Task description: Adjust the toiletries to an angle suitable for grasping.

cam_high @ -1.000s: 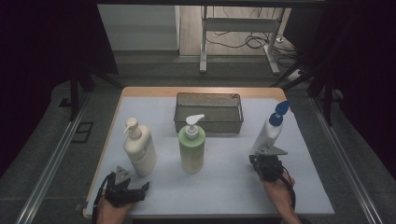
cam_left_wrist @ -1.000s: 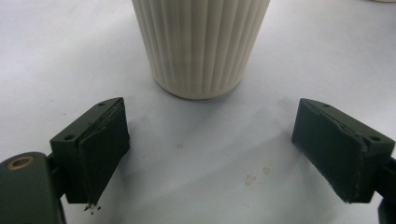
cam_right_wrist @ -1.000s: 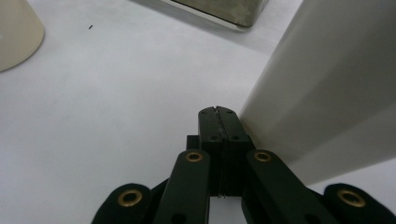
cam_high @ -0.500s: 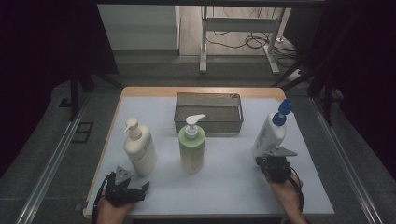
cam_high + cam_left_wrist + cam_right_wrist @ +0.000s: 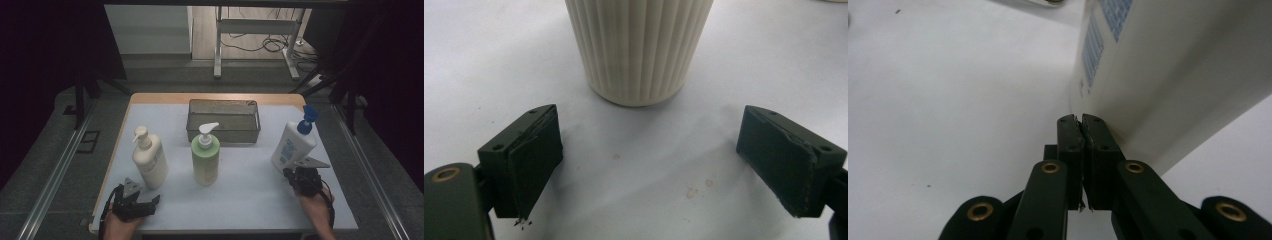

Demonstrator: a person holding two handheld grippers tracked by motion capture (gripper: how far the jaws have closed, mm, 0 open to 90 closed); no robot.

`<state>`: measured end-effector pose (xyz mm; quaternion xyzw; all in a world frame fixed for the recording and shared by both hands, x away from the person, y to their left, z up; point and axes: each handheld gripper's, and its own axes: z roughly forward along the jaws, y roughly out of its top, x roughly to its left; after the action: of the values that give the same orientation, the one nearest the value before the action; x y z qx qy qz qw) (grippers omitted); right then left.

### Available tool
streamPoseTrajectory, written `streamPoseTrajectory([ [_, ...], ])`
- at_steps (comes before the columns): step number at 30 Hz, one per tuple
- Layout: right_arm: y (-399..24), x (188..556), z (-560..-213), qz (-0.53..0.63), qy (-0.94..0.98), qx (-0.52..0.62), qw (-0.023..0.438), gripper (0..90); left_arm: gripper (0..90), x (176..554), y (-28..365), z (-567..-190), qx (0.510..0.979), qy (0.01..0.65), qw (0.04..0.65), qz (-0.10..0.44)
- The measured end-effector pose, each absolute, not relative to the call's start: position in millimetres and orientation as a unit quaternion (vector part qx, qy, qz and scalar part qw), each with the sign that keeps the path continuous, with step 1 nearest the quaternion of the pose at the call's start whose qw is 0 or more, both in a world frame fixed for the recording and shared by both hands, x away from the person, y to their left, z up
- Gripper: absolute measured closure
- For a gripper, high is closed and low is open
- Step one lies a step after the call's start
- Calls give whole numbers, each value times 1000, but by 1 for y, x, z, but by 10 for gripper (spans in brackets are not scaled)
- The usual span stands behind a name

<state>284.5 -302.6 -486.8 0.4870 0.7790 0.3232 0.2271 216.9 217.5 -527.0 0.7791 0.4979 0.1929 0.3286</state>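
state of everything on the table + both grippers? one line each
left gripper: open, nothing between the jaws
right gripper: shut, tips at the blue-pump bottle's base
cream bottle: upright
green bottle: upright
blue-pump bottle: tilted, leaning
mesh basket: upright, nothing visible inside

The white bottle (image 5: 292,146) with a blue pump stands at the right of the table, tilted so its top leans right and away; blue print covers its front, seen close in the right gripper view (image 5: 1168,65). The cream bottle (image 5: 149,159), ribbed, with a cream pump, stands upright at the near left; its base fills the left gripper view (image 5: 639,47).
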Motion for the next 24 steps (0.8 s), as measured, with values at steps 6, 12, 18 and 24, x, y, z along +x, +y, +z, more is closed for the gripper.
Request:
streamPoseTrajectory([
  [6,-313,284,-487,324,775,493,228,845,107,217,217,-527,779,498,328,193],
  [12,-313,282,-487,333,781,481,219,766,107,217,217,-527,779,498,328,193],
  [18,-324,274,-477,360,777,476,202,648,107,217,217,-527,779,498,328,193],
  [24,-336,265,-461,373,785,458,185,489,107,217,217,-527,779,498,328,193],
])
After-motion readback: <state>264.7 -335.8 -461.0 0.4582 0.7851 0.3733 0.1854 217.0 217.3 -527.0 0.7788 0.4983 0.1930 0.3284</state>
